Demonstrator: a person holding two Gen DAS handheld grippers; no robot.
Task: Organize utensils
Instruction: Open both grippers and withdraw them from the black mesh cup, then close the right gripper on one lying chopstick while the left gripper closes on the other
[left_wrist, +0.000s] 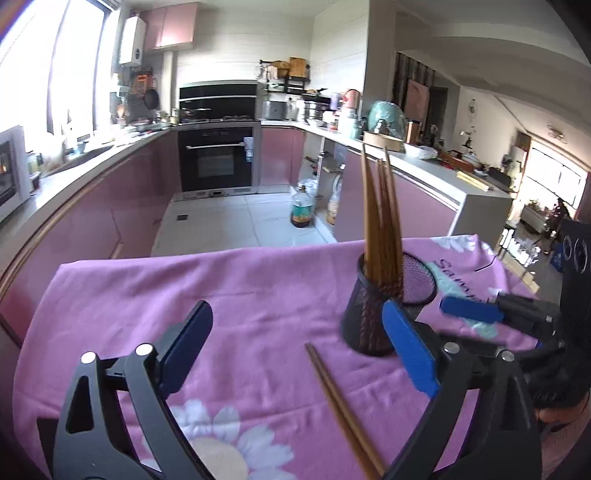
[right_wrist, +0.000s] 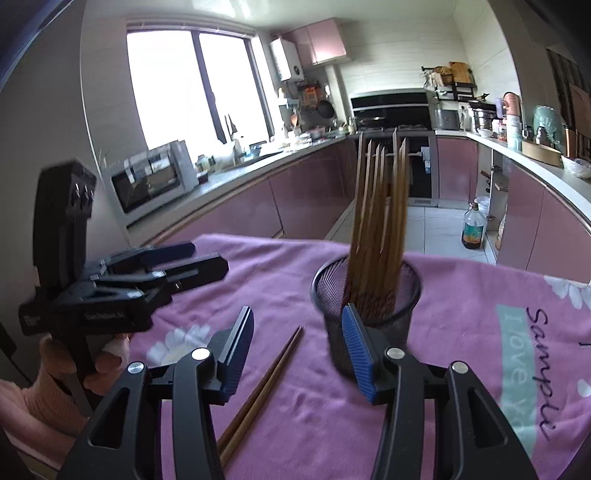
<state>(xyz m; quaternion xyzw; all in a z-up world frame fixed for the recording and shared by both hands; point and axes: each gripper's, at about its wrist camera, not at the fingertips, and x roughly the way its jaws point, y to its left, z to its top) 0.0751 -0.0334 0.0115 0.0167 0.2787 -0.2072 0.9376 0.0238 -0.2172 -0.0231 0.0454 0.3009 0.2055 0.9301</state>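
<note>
the left gripper is held low over the pink cloth, pointing forward across the table; its jaws stand wide apart and hold nothing; in the right wrist view the same gripper shows from the side, gripped by a hand in a pink sleeve, and there its fingers look close together, so the side view alone does not settle the gap; the right gripper also sits low and level over the cloth, jaws spread wide and empty; its blue pads face each other across the gap.

a loose pair of chopsticks lies flat on the cloth, running between the left jaws and nearer the right-hand finger; in the right wrist view the same pair lies between the right jaws, nearer the left-hand finger, slanting away toward the cup; neither gripper touches it.

the black mesh cup stands upright on the cloth just ahead of the right-hand finger of each gripper; a bundle of brown chopsticks stands in it, leaning and fanned out at the top; behind the table, kitchen counters run along both sides.
</note>
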